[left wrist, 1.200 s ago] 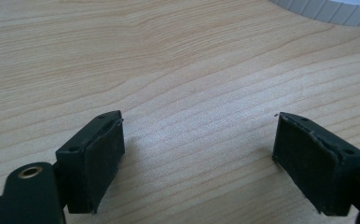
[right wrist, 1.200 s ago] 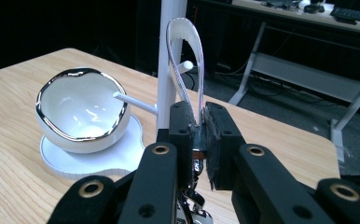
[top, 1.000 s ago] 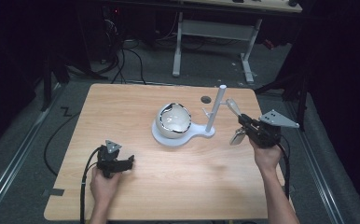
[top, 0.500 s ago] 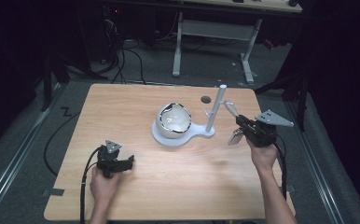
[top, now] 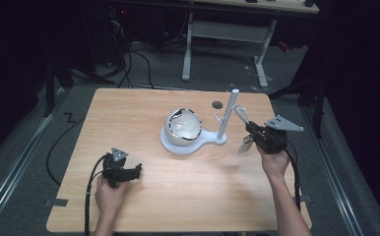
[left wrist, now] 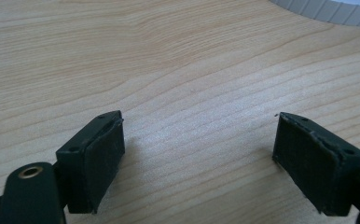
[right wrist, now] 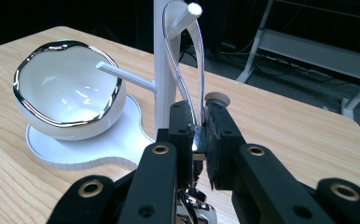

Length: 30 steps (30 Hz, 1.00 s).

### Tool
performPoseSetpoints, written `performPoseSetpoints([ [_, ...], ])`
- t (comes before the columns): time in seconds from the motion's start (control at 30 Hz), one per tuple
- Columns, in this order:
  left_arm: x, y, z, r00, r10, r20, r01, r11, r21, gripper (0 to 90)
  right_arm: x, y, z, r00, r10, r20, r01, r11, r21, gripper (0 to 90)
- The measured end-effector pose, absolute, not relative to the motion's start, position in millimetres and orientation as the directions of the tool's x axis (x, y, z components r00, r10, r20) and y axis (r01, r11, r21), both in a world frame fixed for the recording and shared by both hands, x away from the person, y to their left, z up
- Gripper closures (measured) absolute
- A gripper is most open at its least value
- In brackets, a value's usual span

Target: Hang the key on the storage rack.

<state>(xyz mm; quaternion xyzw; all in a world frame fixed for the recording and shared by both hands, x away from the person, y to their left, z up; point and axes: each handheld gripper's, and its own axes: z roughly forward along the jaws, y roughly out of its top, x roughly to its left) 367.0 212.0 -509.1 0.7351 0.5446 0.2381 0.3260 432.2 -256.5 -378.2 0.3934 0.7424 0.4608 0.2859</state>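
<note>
In the high view, the wooden table (top: 143,113) carries a white stand (top: 194,145) near its centre, with a white bowl (top: 183,125) edged in silver resting on the stand's round base. The stand's upright post (top: 229,112) rises at about three o'clock from the bowl. At three o'clock from the post, the right gripper (top: 247,133) is held above the table by the person's right hand (top: 273,162), and a shiny metal utensil (top: 245,143) shows at its tip, one end hanging below, the other reaching up toward the post's pegs. At seven o'clock from the bowl, well apart from it, the left gripper (top: 134,170) sits low over the wood in the left hand (top: 110,194).

In the left gripper view, the jaws stand wide apart with bare wood between them; the rim of the stand's base (left wrist: 327,10) shows at one o'clock.

In the right gripper view, the jaws are clamped tight on the thin metal handle (right wrist: 194,93), which curves up to twelve o'clock, its loop around a peg (right wrist: 187,15) at the post's top. The bowl (right wrist: 68,88) lies at ten o'clock.
</note>
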Motion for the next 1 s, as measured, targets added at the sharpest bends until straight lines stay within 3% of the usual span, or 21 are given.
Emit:
performPoseSetpoints([
  [1.0,367,212,-509,0.294,0.956,-0.004,0.645,-0.196,0.739,17.0,453,-244,-400,-0.535,0.845,-0.019,0.380,0.261,0.887,81.7],
])
